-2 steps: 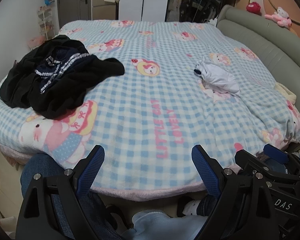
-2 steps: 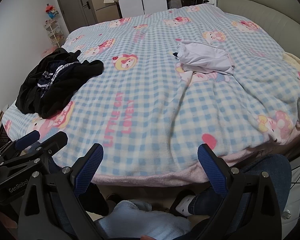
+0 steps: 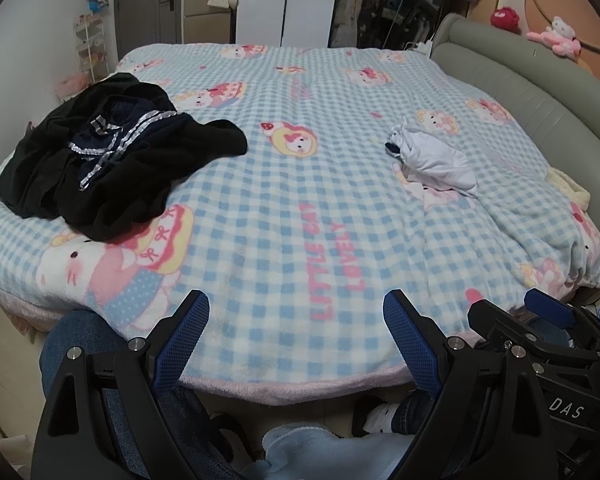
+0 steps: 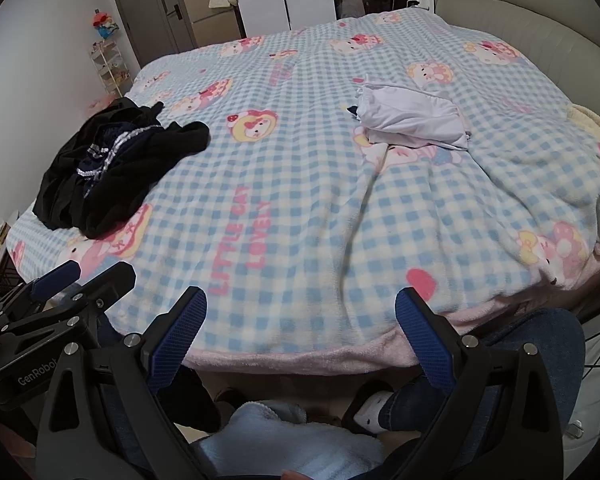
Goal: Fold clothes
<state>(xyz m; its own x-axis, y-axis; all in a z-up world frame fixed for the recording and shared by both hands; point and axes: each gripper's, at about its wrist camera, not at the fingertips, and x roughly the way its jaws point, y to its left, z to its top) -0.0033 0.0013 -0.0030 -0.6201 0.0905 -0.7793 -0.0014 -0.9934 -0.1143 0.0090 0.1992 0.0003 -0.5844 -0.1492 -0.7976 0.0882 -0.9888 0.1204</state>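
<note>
Hardly anything has shifted since the earlier frames: both views sit as they did, clothes in the same spots.

Nearest, both tools hang off the near edge of the bed [image 3: 300, 376]. Left gripper [image 3: 296, 344]: jaws spread wide, nothing between them. Right gripper [image 4: 300, 344]: same, wide and empty.

Farther out, left of the pink lettering [image 3: 332, 268] on the blanket: black clothes [image 3: 100, 168] in a crumpled heap, silver-striped trim showing. Soft, limp, probably light; layers tangled, so a pinch at an outer hem or corner looks best.

Right of the lettering and beyond it: white garment [image 4: 412, 120], bundled flat, looks roughly folded; thin and slack.
</note>
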